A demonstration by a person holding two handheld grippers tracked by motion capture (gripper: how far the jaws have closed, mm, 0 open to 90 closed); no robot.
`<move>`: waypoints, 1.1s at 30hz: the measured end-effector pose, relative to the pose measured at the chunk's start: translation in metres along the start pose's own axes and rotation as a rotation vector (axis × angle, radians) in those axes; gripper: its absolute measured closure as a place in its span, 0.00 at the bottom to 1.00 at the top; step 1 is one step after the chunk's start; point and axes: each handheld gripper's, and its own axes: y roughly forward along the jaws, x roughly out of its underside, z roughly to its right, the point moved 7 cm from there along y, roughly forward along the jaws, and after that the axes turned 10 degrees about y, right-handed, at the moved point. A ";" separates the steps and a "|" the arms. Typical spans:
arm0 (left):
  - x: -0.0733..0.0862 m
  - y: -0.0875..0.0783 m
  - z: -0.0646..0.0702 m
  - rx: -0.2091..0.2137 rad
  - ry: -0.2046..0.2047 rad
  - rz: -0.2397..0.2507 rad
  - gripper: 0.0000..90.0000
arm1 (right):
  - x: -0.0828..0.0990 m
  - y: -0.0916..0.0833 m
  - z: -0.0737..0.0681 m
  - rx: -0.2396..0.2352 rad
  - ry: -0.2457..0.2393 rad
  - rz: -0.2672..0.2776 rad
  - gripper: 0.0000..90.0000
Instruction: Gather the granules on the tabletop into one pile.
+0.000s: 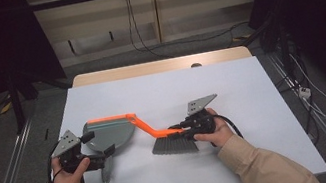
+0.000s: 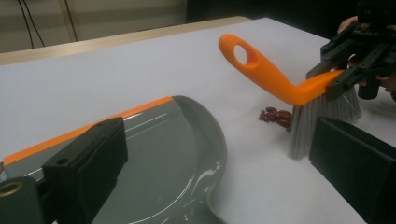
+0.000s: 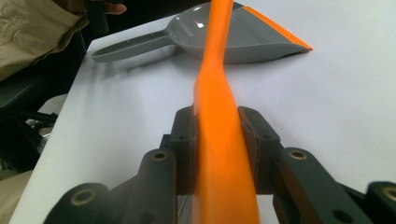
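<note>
The right gripper [image 1: 183, 126] is clenched on the orange handle [image 3: 219, 140] of a small brush [image 1: 174, 143], both pads pressed flat against the handle's sides; the grey bristles stand on the white table [image 1: 231, 89] just in front of the person's right hand [image 1: 213, 131], and the handle runs up and away toward the dustpan [image 1: 107, 134]. The left gripper [image 1: 96, 160] holds the dustpan's grey handle at the near left of the table; in the left gripper view its jaws stand wide apart either side of the pan, and whether they press on the handle cannot be told. The pan lies flat with its orange lip on the far side from the person. A small heap of dark red bits [image 2: 275, 116] lies on the table touching the foot of the bristles, between brush and pan. Open white surface spreads beyond and to the right of the brush; the table's near edge is close behind both hands. No writing can be read.
</note>
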 end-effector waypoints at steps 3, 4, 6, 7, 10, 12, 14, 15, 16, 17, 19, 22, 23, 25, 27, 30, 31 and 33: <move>0.000 0.000 0.000 0.000 0.001 -0.001 0.05 | -0.002 0.001 0.003 0.009 0.011 0.002 0.77; 0.000 0.000 0.000 -0.001 0.001 -0.001 0.05 | -0.001 0.001 0.003 0.003 0.023 0.002 0.77; 0.000 0.000 0.000 0.000 0.001 -0.002 0.05 | -0.001 0.000 0.002 0.005 0.032 0.003 0.77; 0.000 0.001 0.000 0.000 -0.001 0.000 0.05 | -0.002 0.000 0.000 0.002 0.040 0.002 0.78; 0.001 0.001 0.000 0.002 0.003 -0.006 0.05 | -0.003 -0.001 -0.005 -0.012 0.057 0.008 0.78; 0.000 0.001 0.001 0.004 0.004 -0.004 0.05 | -0.004 0.000 -0.008 -0.015 0.056 0.015 0.78; 0.000 0.001 0.001 0.003 0.004 -0.001 0.05 | -0.007 0.000 -0.012 -0.039 0.061 0.038 0.79; 0.000 0.001 0.001 0.003 0.005 -0.001 0.05 | -0.009 -0.001 -0.014 -0.052 0.068 0.050 0.79; 0.000 0.000 0.001 0.002 0.004 -0.001 0.05 | -0.011 -0.001 -0.016 -0.055 0.064 0.062 0.79; 0.000 0.000 0.001 0.001 0.004 -0.001 0.05 | -0.014 -0.003 -0.017 -0.057 0.058 0.075 0.79; 0.000 0.000 0.001 0.002 0.003 0.000 0.05 | -0.019 -0.007 -0.016 -0.053 0.060 0.095 0.79; 0.000 0.000 0.001 0.001 0.001 0.000 0.05 | -0.026 -0.013 -0.010 -0.020 0.053 0.120 0.79; 0.000 0.000 0.000 0.001 0.002 0.000 0.05 | -0.028 -0.016 -0.006 -0.006 0.052 0.128 0.79; 0.000 0.000 0.000 0.000 0.002 -0.001 0.05 | -0.032 -0.023 0.001 0.034 0.047 0.154 0.79; 0.000 0.000 0.000 0.001 0.001 0.000 0.05 | -0.036 -0.029 0.010 0.089 0.029 0.169 0.79; 0.000 0.000 0.000 0.002 0.001 0.001 0.05 | -0.036 -0.035 0.025 0.171 0.012 0.168 0.79; 0.000 0.000 0.000 0.001 0.001 0.000 0.05 | -0.035 -0.036 0.030 0.194 0.008 0.161 0.79; 0.000 0.000 0.000 0.001 0.000 -0.001 0.05 | -0.032 -0.038 0.038 0.223 0.004 0.153 0.79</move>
